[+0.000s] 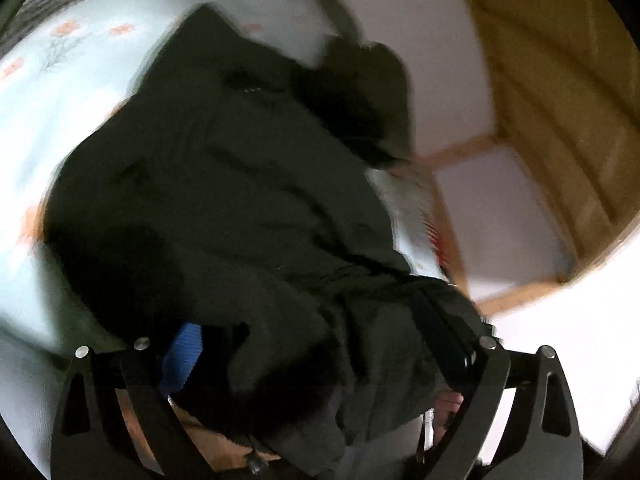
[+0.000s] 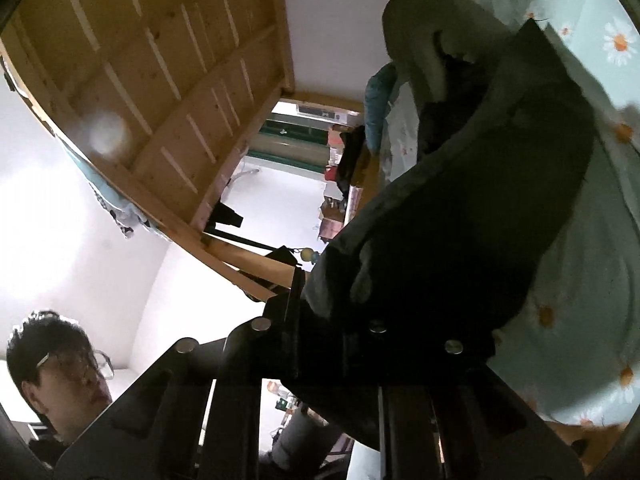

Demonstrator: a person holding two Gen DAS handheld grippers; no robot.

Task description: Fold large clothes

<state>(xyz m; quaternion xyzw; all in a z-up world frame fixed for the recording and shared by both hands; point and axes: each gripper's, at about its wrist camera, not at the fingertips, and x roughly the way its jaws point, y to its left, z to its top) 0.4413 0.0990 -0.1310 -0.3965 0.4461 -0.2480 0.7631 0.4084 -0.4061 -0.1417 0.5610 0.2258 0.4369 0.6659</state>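
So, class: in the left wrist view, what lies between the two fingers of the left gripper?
Dark garment fabric. The left gripper is open, and the cloth bunches through the gap between its fingers, spreading ahead over the daisy-print sheet. Whether it touches them is unclear.

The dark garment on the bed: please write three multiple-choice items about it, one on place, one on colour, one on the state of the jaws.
1. Where does the dark garment lie?
A. on a flowered bedsheet
B. on a wooden floor
C. inside a basket

2. What colour are the flower centres on the sheet?
A. blue
B. orange
C. purple

3. How do the two grippers stand?
A. both open
B. left gripper open, right gripper shut on the garment
C. both shut on nothing

Answers: 1 A, the pale sheet surrounds the cloth; 2 B, the daisies show orange middles; 3 B, the left jaws stand wide apart, while the right jaws pinch a fold of cloth.
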